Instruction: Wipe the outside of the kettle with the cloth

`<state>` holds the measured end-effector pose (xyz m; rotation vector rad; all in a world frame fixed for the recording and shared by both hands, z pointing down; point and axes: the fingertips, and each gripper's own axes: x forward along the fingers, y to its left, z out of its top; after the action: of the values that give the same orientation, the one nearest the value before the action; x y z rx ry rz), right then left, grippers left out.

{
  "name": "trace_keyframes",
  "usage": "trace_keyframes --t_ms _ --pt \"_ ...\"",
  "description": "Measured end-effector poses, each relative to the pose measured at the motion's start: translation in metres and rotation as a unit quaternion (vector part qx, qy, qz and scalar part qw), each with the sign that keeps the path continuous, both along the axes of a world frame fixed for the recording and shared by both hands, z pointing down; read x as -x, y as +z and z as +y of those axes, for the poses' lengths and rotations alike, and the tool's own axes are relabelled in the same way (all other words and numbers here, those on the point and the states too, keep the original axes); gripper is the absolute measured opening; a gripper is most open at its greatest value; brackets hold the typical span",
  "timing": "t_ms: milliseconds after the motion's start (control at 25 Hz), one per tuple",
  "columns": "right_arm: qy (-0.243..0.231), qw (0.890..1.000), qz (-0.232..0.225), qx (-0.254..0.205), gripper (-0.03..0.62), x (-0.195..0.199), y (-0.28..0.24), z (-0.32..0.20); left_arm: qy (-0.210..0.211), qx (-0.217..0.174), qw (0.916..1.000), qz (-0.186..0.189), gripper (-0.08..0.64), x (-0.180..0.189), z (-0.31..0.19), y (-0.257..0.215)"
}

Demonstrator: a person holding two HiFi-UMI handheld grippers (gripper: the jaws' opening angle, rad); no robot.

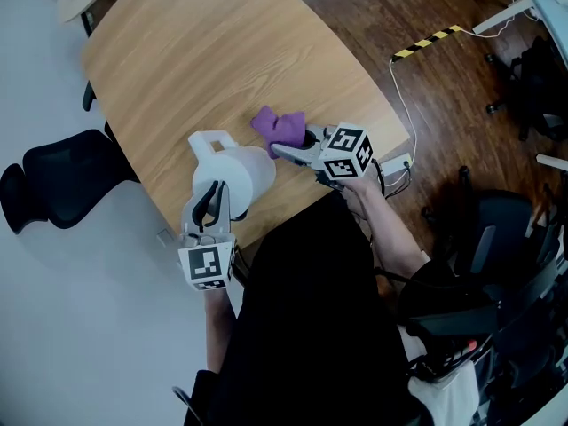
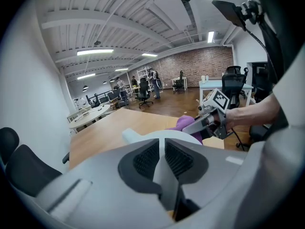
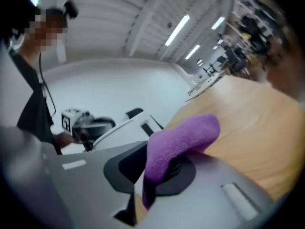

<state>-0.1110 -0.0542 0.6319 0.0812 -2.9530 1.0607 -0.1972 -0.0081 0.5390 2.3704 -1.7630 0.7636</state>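
Here's the white plastic kettle [image 1: 232, 174], standing upright near the person's edge of the pale wooden oval counter [image 1: 204, 51], its squared handle loop pointing away across the wood. The left tool [image 1: 213, 204] is on it from the near side. In the left gripper view the two ribbed pads are drawn close, with a narrow white strip of the kettle pinched between them. So the kettle is gripped, no question.

Over on the other side, the purple fleecy cloth [image 1: 280, 129] sits just beside the kettle's far right flank, low over the counter. From the head view it is right up against the white wall, though I can't tell whether fabric and plastic actually meet. The right tool [image 1: 297, 149] has it. The right gripper view shows the jaws clamped on a fold of the purple fleece, the loose end flopping out over one finger. That same view catches the kettle beyond the cloth, with the left tool behind it.

Widening out, most of the counter beyond the kettle is bare wood grain. A black office chair [image 1: 62, 180] stands off the counter's left side. To the right lies a dark plank floor [image 1: 444, 105], where a yellow-and-black striped strip [image 1: 426, 42] runs. A white cable [image 1: 401, 96] trails from it toward the counter's edge.
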Motion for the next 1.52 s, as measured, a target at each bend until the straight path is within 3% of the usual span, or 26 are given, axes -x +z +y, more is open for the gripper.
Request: trace_keyframes --t_ms 40,80,160,200,280,360,400,480,600,680,800,920,1000,1080,1120,1240,1360,1440,1520 --pt "-0.031 0.998 0.028 -0.056 0.034 0.005 -0.008 0.013 0.0 0.0 1.0 -0.001 0.141 0.0 0.0 0.0" --pt "-0.07 0.992 0.04 -0.095 0.098 0.012 -0.016 0.028 -0.001 0.0 1.0 -0.001 0.141 0.0 -0.001 0.0" --pt "-0.127 0.984 0.03 -0.117 0.213 0.023 -0.029 0.053 -0.001 0.001 1.0 -0.001 0.141 -0.001 -0.001 0.0" --pt "-0.135 0.985 0.014 -0.107 0.214 0.024 -0.034 0.057 0.0 0.001 1.0 -0.001 0.142 -0.001 -0.001 0.001" --pt "-0.116 0.991 -0.026 -0.064 0.207 0.021 -0.043 0.052 0.001 -0.001 1.0 -0.001 0.141 -0.002 -0.001 0.0" --pt "-0.08 0.994 -0.065 -0.019 0.099 0.012 -0.053 0.037 0.001 -0.004 1.0 -0.002 0.141 -0.002 -0.001 -0.001" --pt "-0.062 0.995 -0.079 -0.005 0.015 0.008 -0.058 0.029 0.0 -0.005 1.0 -0.002 0.141 -0.002 -0.001 -0.002" --pt "-0.04 0.995 -0.092 0.005 0.014 0.004 -0.068 0.02 -0.001 -0.002 1.0 -0.005 0.141 0.0 0.0 -0.002" --pt "-0.054 0.992 -0.111 0.028 0.015 0.011 -0.081 0.026 -0.004 0.024 0.9996 -0.014 0.141 0.002 0.005 0.002" --pt "-0.076 0.983 -0.144 0.084 0.014 0.02 -0.083 0.029 -0.001 0.004 1.0 -0.005 0.141 0.002 0.002 0.002" --pt "-0.098 0.961 -0.186 0.18 0.02 0.032 -0.066 0.027 -0.001 -0.006 1.0 0.002 0.141 -0.001 0.001 0.002" --pt "-0.108 0.94 -0.198 0.255 0.02 0.038 -0.042 0.024 0.001 -0.007 1.0 0.003 0.141 -0.003 0.002 0.004" --pt "-0.104 0.936 -0.178 0.286 0.02 0.041 -0.014 0.019 0.0 -0.009 1.0 0.0 0.141 -0.004 0.003 0.004" --pt "-0.088 0.945 -0.133 0.287 0.02 0.044 0.022 0.014 -0.001 -0.011 0.9999 -0.002 0.141 -0.004 0.002 0.004" --pt "-0.077 0.946 -0.098 0.298 0.02 0.045 0.046 0.014 -0.001 -0.012 0.9999 -0.002 0.141 -0.005 0.002 0.004" --pt "-0.037 0.936 0.066 0.345 0.02 0.043 0.13 0.025 -0.001 -0.012 0.9999 -0.003 0.143 -0.007 0.0 0.005" --pt "-0.011 0.934 0.18 0.309 0.02 0.038 0.156 0.03 -0.005 -0.012 0.9999 -0.001 0.143 -0.002 0.002 0.006" --pt "0.002 0.937 0.19 0.292 0.021 0.04 0.153 0.03 -0.014 -0.013 0.9995 0.025 0.192 0.005 0.002 0.007" --pt "0.008 0.94 0.157 0.302 0.02 0.044 0.15 0.026 -0.021 -0.008 0.9985 0.051 0.191 0.006 0.002 0.007"
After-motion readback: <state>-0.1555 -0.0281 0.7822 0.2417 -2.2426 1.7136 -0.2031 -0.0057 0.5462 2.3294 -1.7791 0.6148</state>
